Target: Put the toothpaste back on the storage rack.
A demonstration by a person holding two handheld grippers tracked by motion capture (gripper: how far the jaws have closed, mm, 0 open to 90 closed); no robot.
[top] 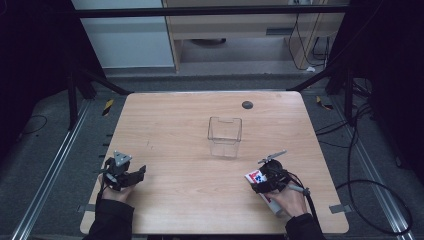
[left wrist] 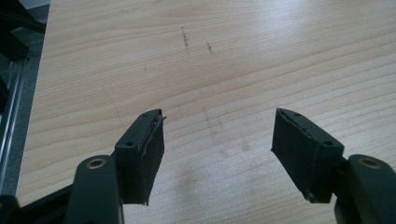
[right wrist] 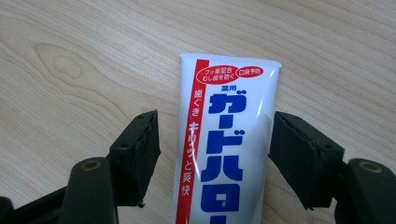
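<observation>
Right gripper view: the right claw [right wrist: 212, 154] stands wide astride a white toothpaste tube [right wrist: 224, 149] lying flat on the surface [right wrist: 93, 60], pads not pressing yet, so I judge the grasp is still to come. Farther off in the high view, the left claw [top: 131, 176] waits open and empty, and the clear box [top: 224, 136] mid-surface holds nothing.

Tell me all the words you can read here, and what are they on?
All the writing is on the white toothpaste tube:
"フッ素配合 むし歯を防ぐ" in a red bubble at the top.
"口臭予防" in the small red bubble beside it.
"薬用" in small blue print.
"ガードハロー" in big blue letters, cut off at the bottom.
"歯ぐき キュッと爽快" in white on the red stripe.
In the high view the print on the tube is too small to read.
</observation>
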